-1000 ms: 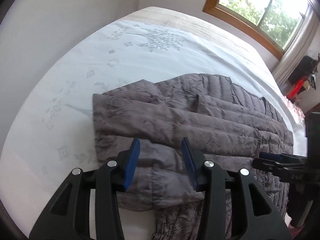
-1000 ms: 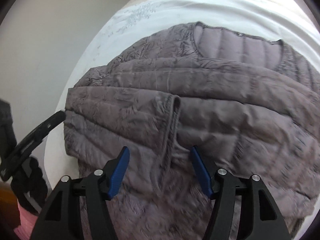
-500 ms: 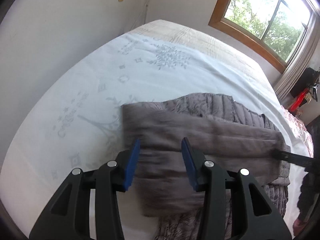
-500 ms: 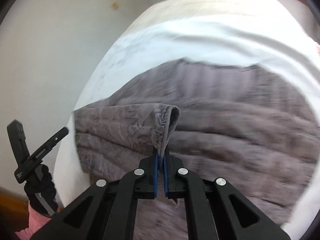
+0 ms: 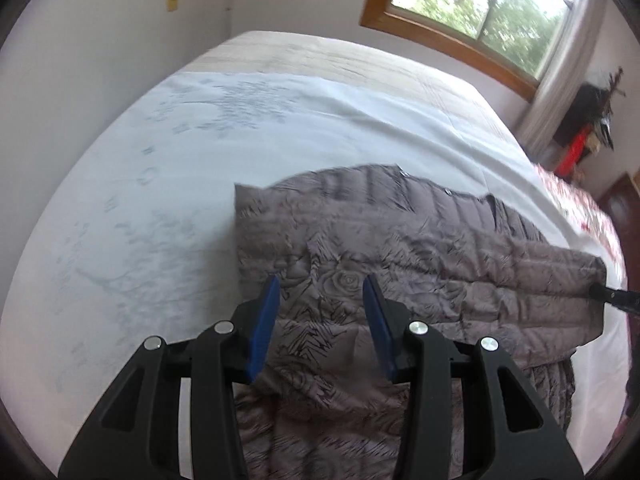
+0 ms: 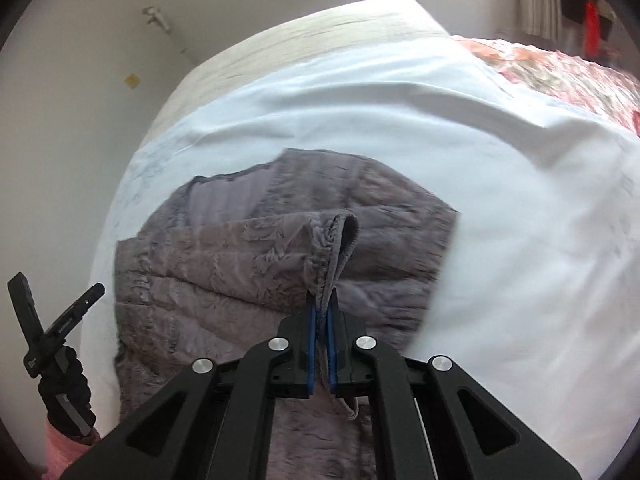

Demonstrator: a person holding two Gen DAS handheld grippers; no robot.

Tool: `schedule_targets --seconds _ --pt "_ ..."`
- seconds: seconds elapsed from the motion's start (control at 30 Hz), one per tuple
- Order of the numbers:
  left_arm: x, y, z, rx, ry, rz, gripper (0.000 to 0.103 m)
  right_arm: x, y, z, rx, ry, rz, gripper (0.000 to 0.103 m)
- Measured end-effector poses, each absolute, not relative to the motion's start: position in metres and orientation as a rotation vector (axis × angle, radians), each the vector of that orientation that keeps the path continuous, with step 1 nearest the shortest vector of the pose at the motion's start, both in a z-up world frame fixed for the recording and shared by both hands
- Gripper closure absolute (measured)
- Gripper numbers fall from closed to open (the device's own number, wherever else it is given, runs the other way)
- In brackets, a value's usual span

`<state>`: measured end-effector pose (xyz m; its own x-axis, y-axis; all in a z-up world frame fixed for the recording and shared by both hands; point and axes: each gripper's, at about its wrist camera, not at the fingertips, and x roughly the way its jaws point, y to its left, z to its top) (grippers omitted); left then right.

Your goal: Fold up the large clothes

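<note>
One thin pinch: right gripper (image 6: 320, 334) clamped on the jacket (image 5: 400, 248) sleeve cuff (image 6: 332, 240) above the bed (image 6: 500, 200), left gripper (image 5: 320, 320) apart over the jacket holding nothing, so the cuff could slip out mid-fold.

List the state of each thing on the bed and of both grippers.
Jacket: partly folded, lying on the bed, one edge lifted.
Right gripper: shut on the jacket's edge.
Left gripper: jaws apart, jacket fabric lying between them; grip unclear.
Bed sheet: spread flat, lightly wrinkled.
</note>
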<state>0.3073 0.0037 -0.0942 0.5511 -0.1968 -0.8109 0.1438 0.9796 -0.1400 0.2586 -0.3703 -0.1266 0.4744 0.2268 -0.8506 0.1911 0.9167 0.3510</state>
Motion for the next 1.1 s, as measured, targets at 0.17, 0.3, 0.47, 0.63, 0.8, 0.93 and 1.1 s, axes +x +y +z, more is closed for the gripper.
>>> schedule_targets --seconds 0.17,0.3,0.47,0.63,0.8,0.93,1.1 --pt "0.322 -0.019 -0.125 0.003 1.035 -0.209 0.06 0.257 -0.378 -0.155 0.439 1.139 -0.034 0.098" --pt "0.333 -0.023 -0.156 0.055 1.087 -0.209 0.059 0.26 -0.384 -0.185 0.46 1.184 -0.041 0.094" --pt "0.335 -0.023 -0.155 0.073 1.095 -0.213 0.059 0.257 -0.382 -0.184 0.445 1.183 -0.052 0.084" --pt "0.326 -0.023 -0.115 0.033 1.023 -0.249 0.059 0.246 -0.38 -0.139 0.408 1.07 -0.084 0.078" --pt "0.328 -0.071 -0.103 0.115 0.98 -0.298 0.059 0.27 -0.348 -0.125 0.33 1.06 -0.019 0.078" --pt "0.342 -0.097 -0.118 0.154 1.001 -0.306 0.059 0.301 -0.318 -0.157 0.285 1.14 0.008 0.078" --pt "0.358 -0.1 -0.15 0.163 1.079 -0.301 0.057 0.309 -0.312 -0.189 0.273 1.193 0.006 0.078"
